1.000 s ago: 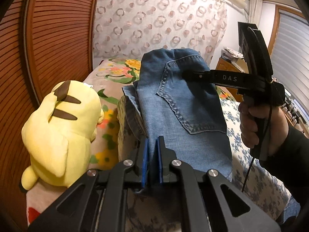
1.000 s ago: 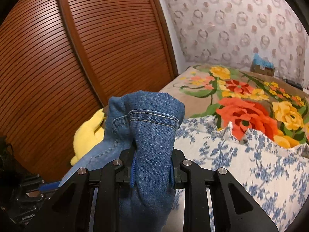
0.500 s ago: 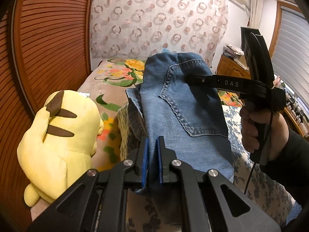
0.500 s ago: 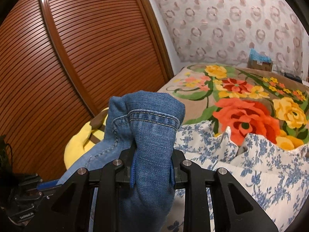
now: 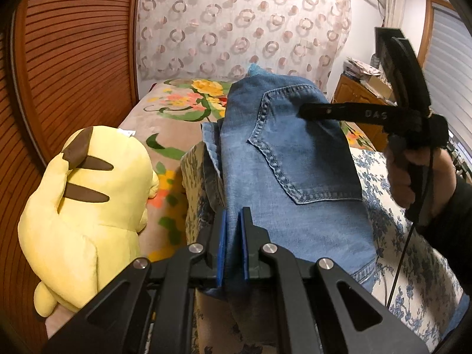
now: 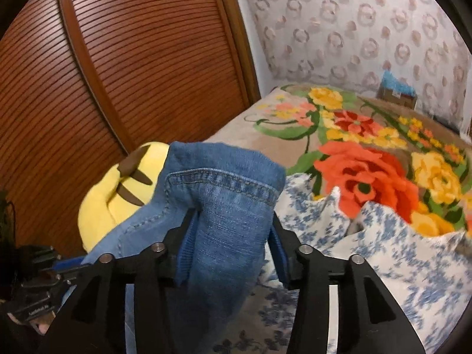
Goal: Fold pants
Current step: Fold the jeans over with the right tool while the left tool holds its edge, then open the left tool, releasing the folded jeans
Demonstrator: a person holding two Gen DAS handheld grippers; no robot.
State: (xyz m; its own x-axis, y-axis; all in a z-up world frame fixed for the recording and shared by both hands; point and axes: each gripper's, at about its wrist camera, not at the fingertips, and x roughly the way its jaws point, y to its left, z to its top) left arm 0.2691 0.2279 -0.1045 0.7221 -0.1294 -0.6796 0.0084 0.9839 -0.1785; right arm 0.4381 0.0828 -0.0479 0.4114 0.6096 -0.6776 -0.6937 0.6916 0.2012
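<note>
The jeans hang stretched above the bed, pocket side up, one end pinched in the left claw with its blue pads nearly together, the other end bunched thick between the fingers of the right claw. A yellow plush lies on the bed to the left of the denim, by the slatted door
</note>
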